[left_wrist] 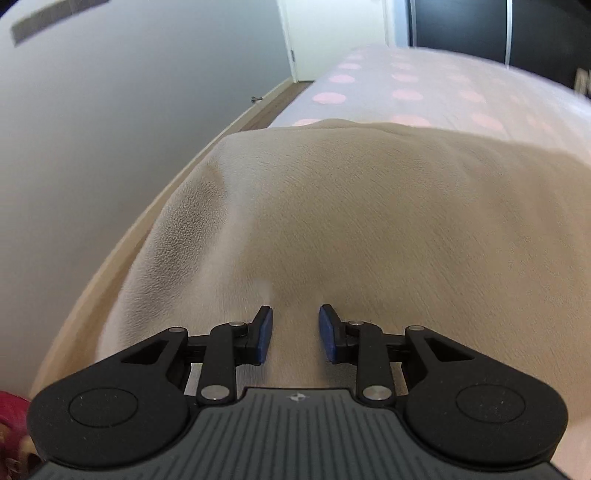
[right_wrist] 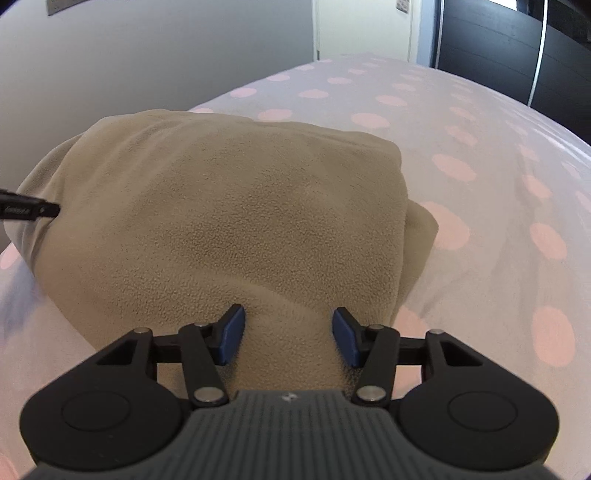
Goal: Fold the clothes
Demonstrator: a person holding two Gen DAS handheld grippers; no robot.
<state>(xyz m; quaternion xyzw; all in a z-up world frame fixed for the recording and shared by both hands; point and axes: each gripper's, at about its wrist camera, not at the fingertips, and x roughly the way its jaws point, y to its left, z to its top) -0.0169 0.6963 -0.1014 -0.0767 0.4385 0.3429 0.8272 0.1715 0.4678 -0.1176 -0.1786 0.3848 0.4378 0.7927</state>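
A beige fleece garment (right_wrist: 229,206) lies folded in a thick stack on the bed; it fills the middle of the left wrist view as the garment (left_wrist: 351,221). My right gripper (right_wrist: 288,312) is open at the near edge, with a raised ridge of fleece between its blue pads (right_wrist: 232,332). My left gripper (left_wrist: 295,310) is open low over the cloth, and fleece shows in the gap between its pads (left_wrist: 264,332). A black tip of the left gripper (right_wrist: 33,210) touches the garment's left side in the right wrist view. A loose flap (right_wrist: 421,225) sticks out on the stack's right.
The bed cover (right_wrist: 480,155) is white with pink dots and stretches to the right and far side. A wooden bed frame edge (left_wrist: 122,251) runs along the left, with a grey wall (left_wrist: 110,129) beyond. A white door (right_wrist: 362,26) and a dark wardrobe (right_wrist: 498,48) stand behind.
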